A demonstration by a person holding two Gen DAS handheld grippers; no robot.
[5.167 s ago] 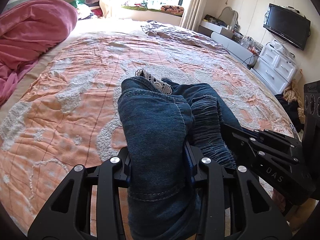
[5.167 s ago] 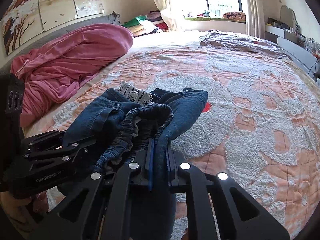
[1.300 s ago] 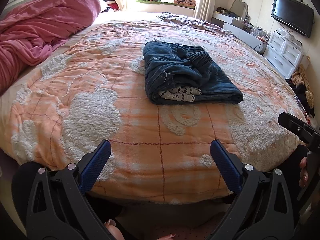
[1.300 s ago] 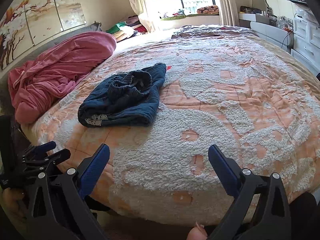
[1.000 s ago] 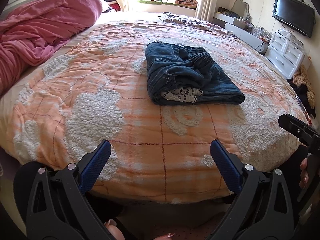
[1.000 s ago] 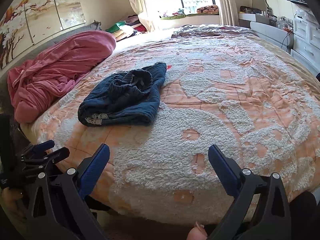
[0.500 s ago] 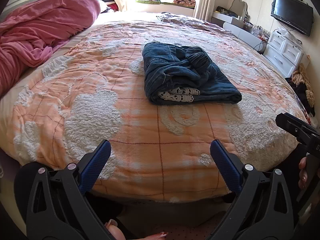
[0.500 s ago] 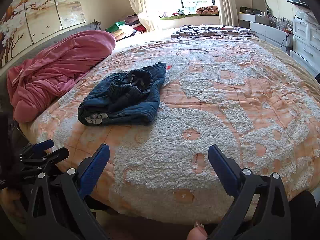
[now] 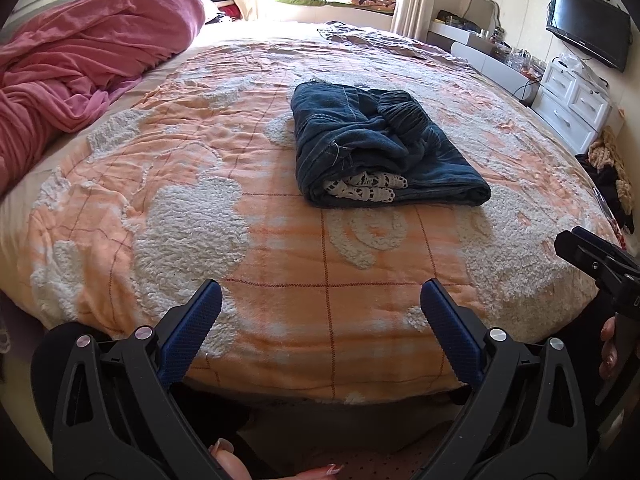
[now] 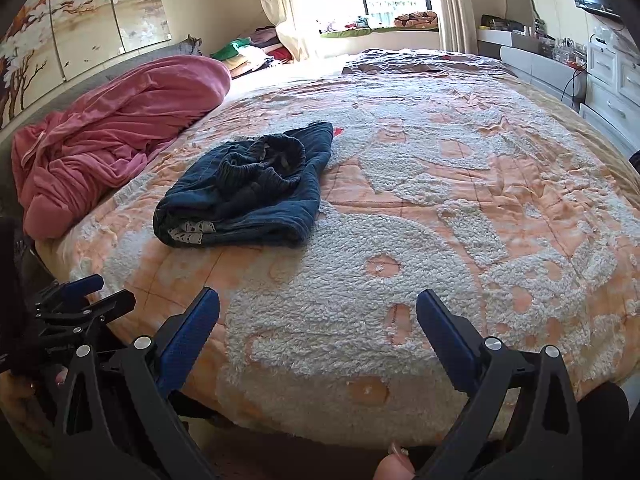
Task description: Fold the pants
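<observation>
Your left gripper (image 9: 320, 312) has its jaws spread wide and holds nothing. Your right gripper (image 10: 318, 312) is the same, jaws wide apart and empty. Both are held level, side by side, pointing forward.

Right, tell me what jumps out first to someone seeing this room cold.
The folded jeans lie alone mid-bed on the orange quilt, white lace peeking from the near edge. A heaped pink blanket fills the left side. Both tools, left and right, hang open at the bed's near edge, holding nothing.
</observation>
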